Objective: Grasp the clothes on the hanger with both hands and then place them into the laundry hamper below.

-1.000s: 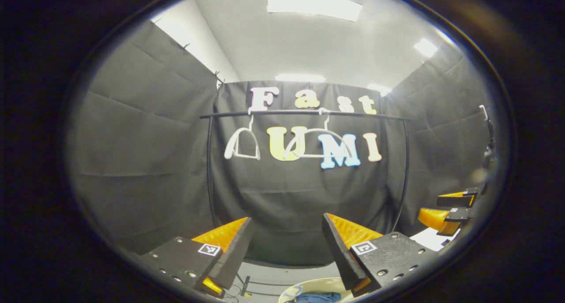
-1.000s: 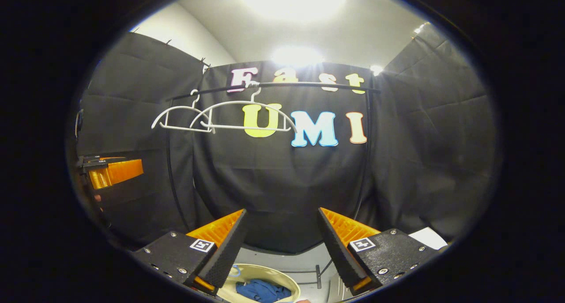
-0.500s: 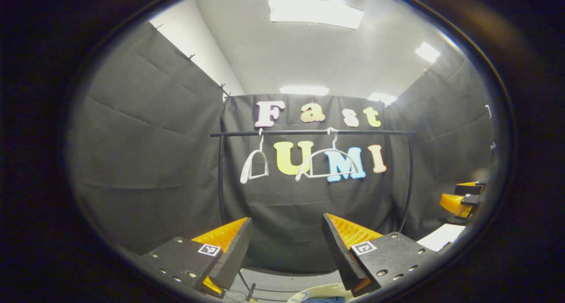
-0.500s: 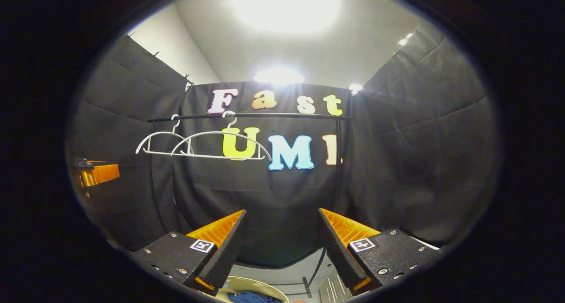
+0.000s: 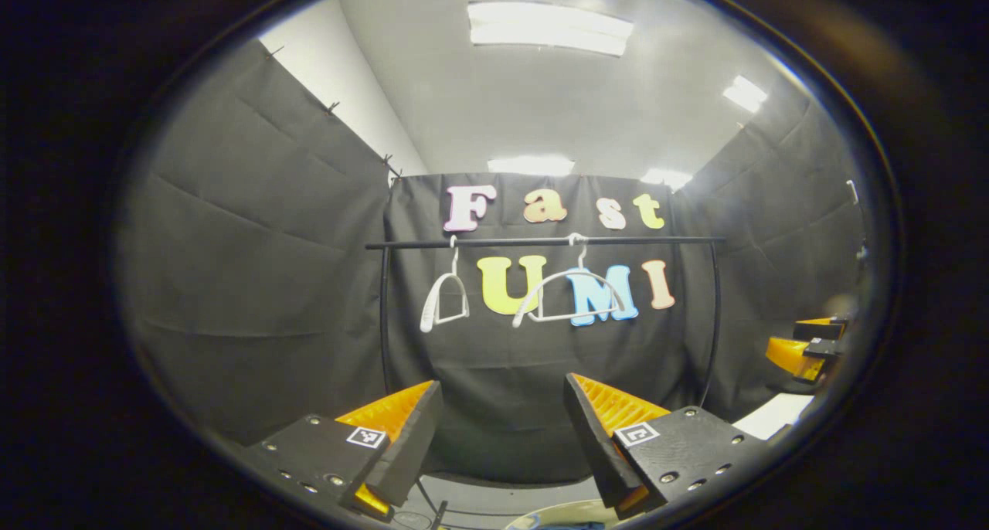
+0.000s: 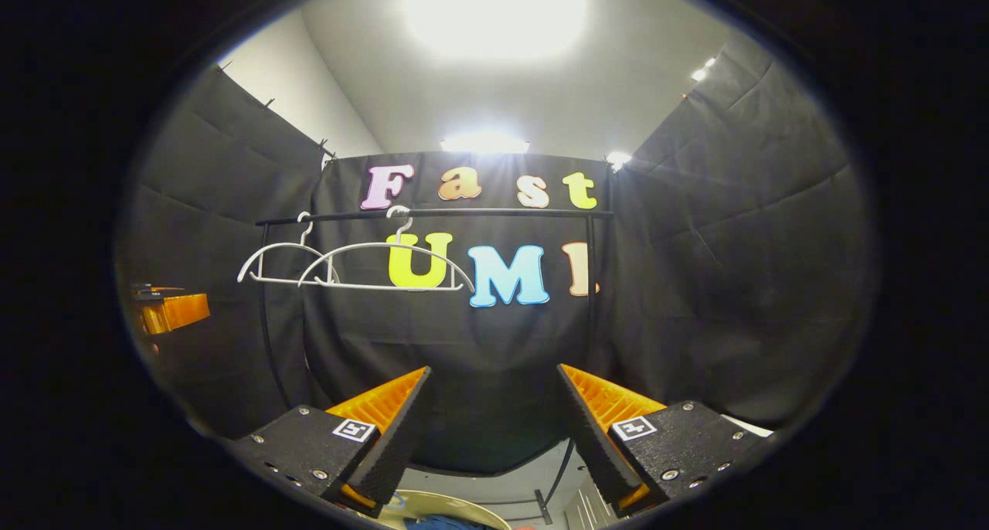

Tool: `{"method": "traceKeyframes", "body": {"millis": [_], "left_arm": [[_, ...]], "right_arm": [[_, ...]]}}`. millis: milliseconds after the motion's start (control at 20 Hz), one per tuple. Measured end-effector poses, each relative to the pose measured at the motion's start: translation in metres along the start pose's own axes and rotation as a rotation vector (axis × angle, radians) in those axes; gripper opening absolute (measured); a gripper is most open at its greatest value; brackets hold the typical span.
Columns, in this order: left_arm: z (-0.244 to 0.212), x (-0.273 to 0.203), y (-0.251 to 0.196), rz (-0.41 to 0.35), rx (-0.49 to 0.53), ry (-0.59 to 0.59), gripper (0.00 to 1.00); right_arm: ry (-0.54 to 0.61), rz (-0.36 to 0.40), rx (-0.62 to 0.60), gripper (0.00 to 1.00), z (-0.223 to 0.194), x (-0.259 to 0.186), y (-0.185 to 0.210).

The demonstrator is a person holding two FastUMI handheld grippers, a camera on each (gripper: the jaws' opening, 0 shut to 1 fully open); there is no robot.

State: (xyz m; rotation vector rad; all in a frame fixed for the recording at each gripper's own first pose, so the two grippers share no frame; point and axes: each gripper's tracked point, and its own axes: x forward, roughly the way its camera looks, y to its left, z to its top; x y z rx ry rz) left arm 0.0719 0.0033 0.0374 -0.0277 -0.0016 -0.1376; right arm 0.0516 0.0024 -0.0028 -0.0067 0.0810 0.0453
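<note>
both tongs are wide open with nothing between the fingers. in the left gripper view the left gripper (image 5: 502, 437) points at the back of the booth, and in the right gripper view the right gripper (image 6: 491, 429) does the same, jaws spread apart just as far.

the clothes (image 6: 440, 523) are down below the tongs, not up on the rail. in the right gripper view there's a bit of blue cloth at the very bottom edge, under and between the two fingers, lying inside the pale round hamper (image 6: 456, 504). the left gripper view catches a sliver of that blue cloth at its bottom edge too, under its right finger, with a slice of the hamper rim next to it. most of both is cut off, so can't say how the cloth is lying.

well ahead of and above both tongs is the black rail (image 5: 541, 242), with two bare white hangers on it. in the left gripper view the left hanger (image 5: 444, 302) is turned nearly edge-on and the right hanger (image 5: 570, 297) faces more flat. in the right gripper view they overlap, up and to the left of the fingers.

each tong shows up at the edge of the other's view, well apart off to the side, too small to judge from there.
</note>
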Motion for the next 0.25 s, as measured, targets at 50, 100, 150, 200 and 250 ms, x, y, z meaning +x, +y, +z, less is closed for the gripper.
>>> {"method": "traceKeyframes", "body": {"millis": [50,100,150,200,250], "left_arm": [[0.0012,-0.001,-0.0002,-0.002,0.003,-0.004,0.86],[0.0019,-0.0012,-0.0001,-0.002,0.002,-0.008,0.84],[0.0021,-0.0019,-0.0005,-0.006,-0.002,-0.009,0.84],[0.0005,-0.0037,-0.0005,-0.009,-0.008,-0.008,0.84],[0.0002,-0.0046,-0.0007,-0.012,-0.015,-0.008,0.84]], "right_arm": [[-0.003,-0.002,0.001,0.95,0.0012,-0.001,-0.0006],[-0.005,-0.005,0.001,0.95,0.0018,-0.0019,-0.0009],[-0.007,-0.009,0.003,0.95,0.0035,-0.002,-0.0013],[-0.011,-0.01,0.004,0.95,0.0049,-0.0042,-0.0009],[-0.014,-0.016,0.001,0.95,0.007,-0.0049,-0.0012]]}}
